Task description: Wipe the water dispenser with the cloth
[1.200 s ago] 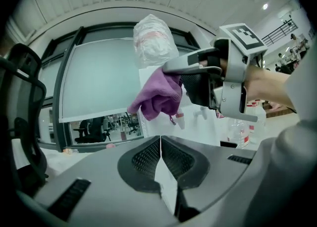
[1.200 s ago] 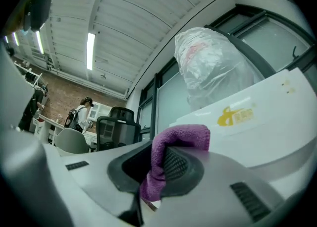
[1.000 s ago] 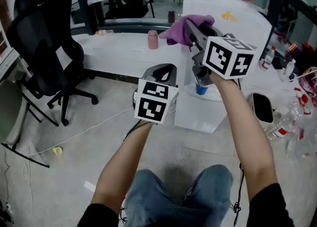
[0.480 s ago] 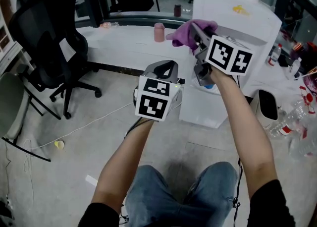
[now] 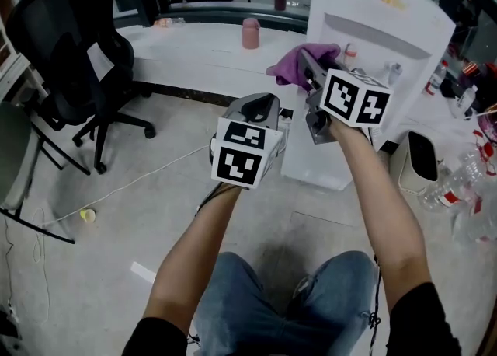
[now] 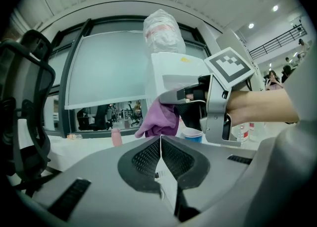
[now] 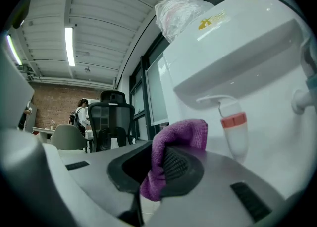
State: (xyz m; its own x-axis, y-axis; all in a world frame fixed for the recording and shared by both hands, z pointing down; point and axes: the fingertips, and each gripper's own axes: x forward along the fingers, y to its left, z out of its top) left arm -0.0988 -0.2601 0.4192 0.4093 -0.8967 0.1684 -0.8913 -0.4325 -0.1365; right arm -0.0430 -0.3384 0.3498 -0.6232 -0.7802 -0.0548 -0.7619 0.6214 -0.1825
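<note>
A white water dispenser (image 5: 404,32) stands on the floor ahead of me, with a red-tipped tap (image 7: 233,122) in its recess. My right gripper (image 5: 309,67) is shut on a purple cloth (image 5: 293,67), held just in front of the dispenser's left front near the taps. In the right gripper view the purple cloth (image 7: 171,156) bulges between the jaws. My left gripper (image 5: 260,106) hangs lower and to the left, shut with nothing in it, jaws closed together (image 6: 161,146). A clear bag (image 6: 161,30) lies on the dispenser's top.
A black office chair (image 5: 70,59) stands at the left. A low white ledge (image 5: 194,55) with a pink cup (image 5: 250,33) runs along the window. Plastic bottles (image 5: 458,191) and a black-lined bin (image 5: 415,164) sit at the right. A white cable (image 5: 132,187) crosses the floor.
My view has shifted so the dispenser sits lower and nearer. The right gripper with the cloth now hangs level with the taps instead of at the dispenser's top. The left gripper has barely moved.
</note>
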